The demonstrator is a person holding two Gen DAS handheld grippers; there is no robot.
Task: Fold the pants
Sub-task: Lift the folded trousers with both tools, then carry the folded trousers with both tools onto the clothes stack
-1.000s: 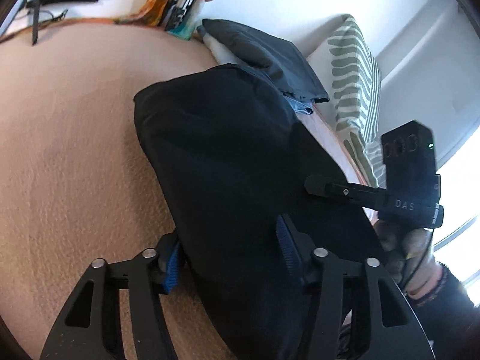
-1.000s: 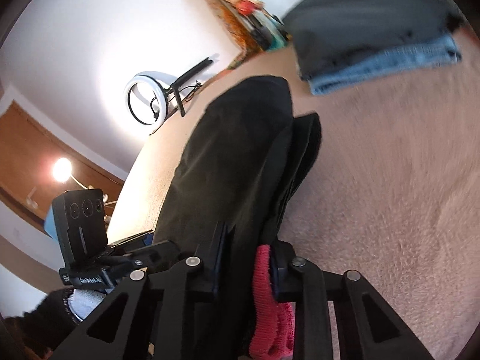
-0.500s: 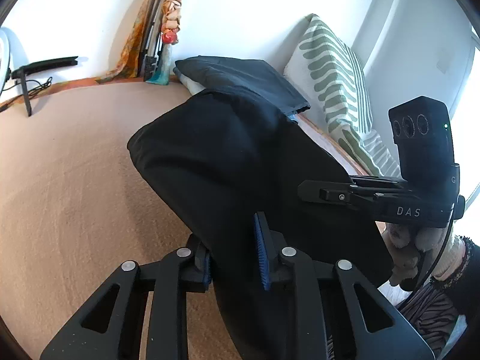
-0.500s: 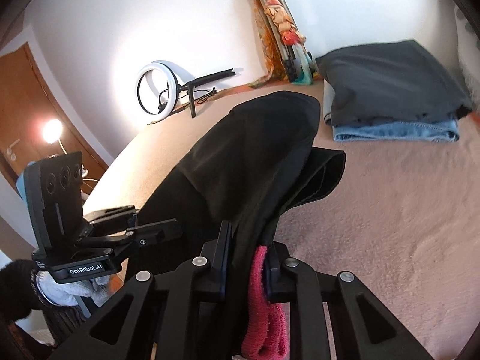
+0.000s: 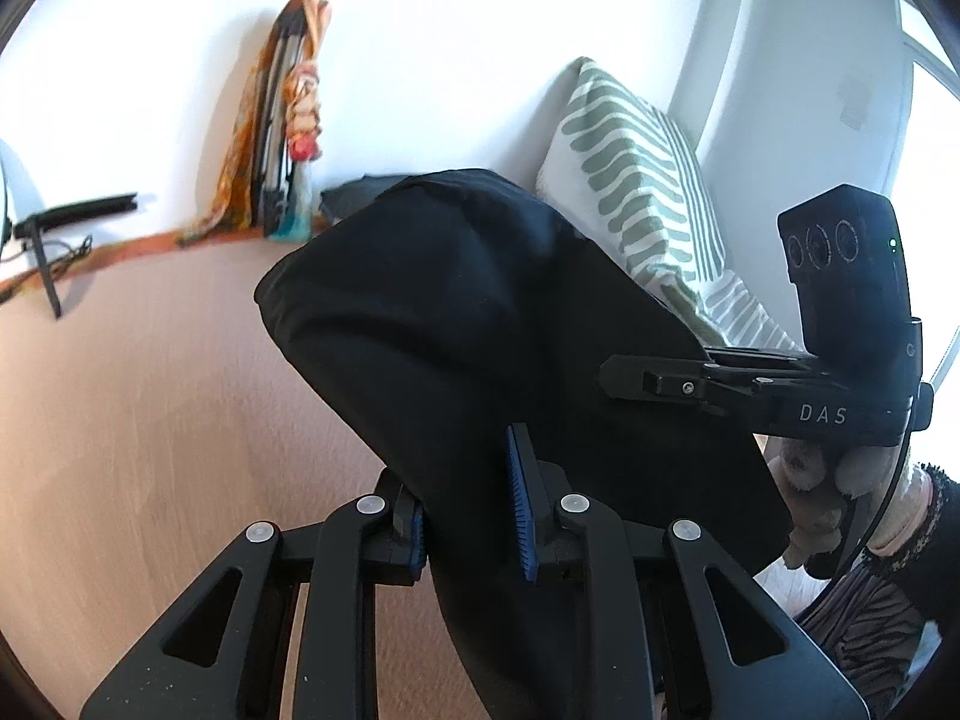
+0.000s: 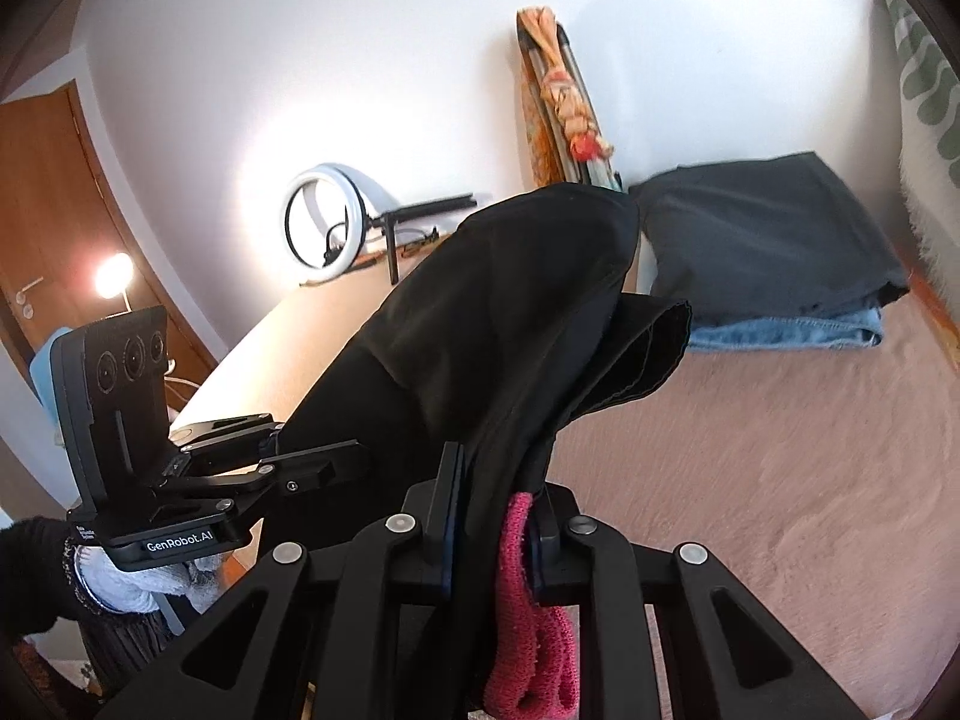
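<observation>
Only rightward, folded jeans (image 6: 786,330).

Black left gripper (image 5: 468,516) with blue ribbed pads (image 5: 517,521), silver screws, white "DAS" lettering

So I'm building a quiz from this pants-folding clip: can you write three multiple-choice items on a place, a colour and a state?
1. Where is the folded pile?
A. on the bed by the wall
B. on a chair
C. in a basket

2. What colour is the bottom garment in that pile?
A. red
B. light blue
C. white

3. How are the black pants held?
A. lying flat, untouched
B. by one gripper
C. by both grippers

Key: 1 A, it rests on the pink bed cover; 2 B, denim blue shows under dark grey; 3 C, left gripper and right gripper both clamp the cloth.
</observation>
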